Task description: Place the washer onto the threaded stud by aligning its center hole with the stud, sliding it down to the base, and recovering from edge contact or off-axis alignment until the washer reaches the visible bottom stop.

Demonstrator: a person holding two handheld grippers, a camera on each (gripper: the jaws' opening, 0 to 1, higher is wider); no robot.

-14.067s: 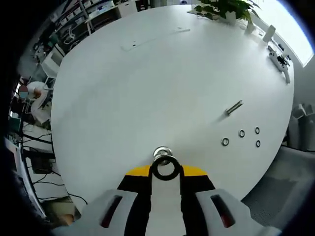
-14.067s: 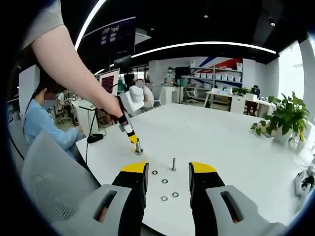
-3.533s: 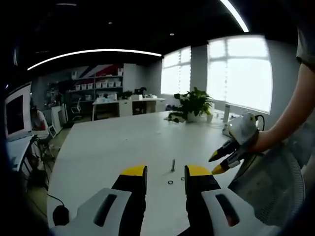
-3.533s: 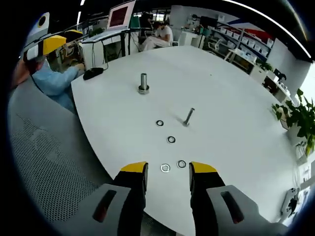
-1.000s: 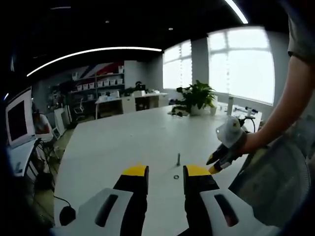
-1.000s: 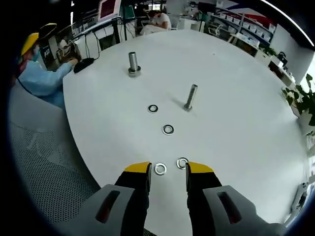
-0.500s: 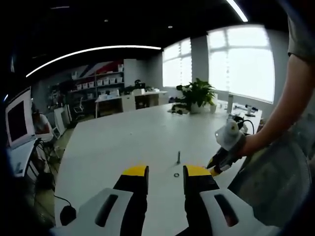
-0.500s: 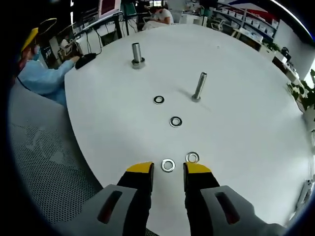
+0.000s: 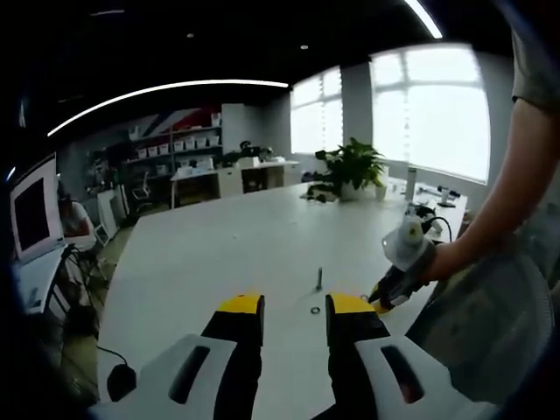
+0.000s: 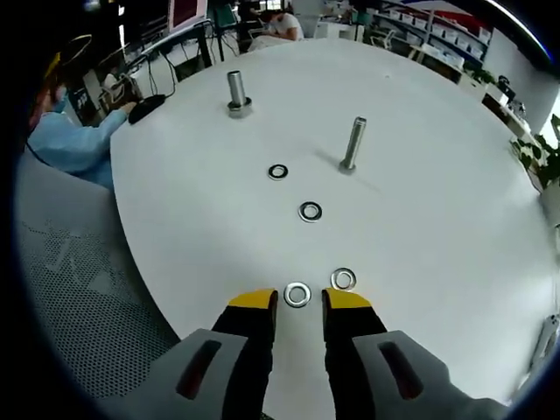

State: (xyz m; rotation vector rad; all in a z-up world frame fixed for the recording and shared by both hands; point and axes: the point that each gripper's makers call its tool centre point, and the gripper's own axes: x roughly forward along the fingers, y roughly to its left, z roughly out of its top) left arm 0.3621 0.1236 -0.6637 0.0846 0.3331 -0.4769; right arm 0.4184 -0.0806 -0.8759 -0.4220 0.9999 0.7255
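1. You have one washer already seated: in the right gripper view, the far stud [image 10: 236,91] stands upright with a ring at its base, well beyond the bare stud [image 10: 353,145] and off to its left.
2. The bare stud stands upright on the white table [image 10: 437,201] with nothing on its shaft; this one is left to do.
3. Four loose washers lie flat on the table, all on your side of the bare stud. One washer [image 10: 278,171] lies left of its foot, another [image 10: 310,211] a little nearer you, and a pair lies closest to you.
4. Of that pair, the nearest washer [image 10: 297,294] sits just ahead of the tips of your right gripper [image 10: 299,306], in line with the gap between them; its neighbour [image 10: 343,279] lies just beside it, on the bare stud's side.
5. Your right gripper's jaws stand slightly apart and grip nothing. The pick-up has not happened yet.
6. Your left gripper [image 9: 294,308] hangs back from the table, jaws apart and empty. From there the bare stud looks small, with your right gripper low beside it.
7. Against half a second ago, the gap between your right jaws has narrowed a little, and the nearest washer sits closer to their tips.
8. My reading: you are lining up to pinch the nearest washer; lifting, centring and sliding it down remain.
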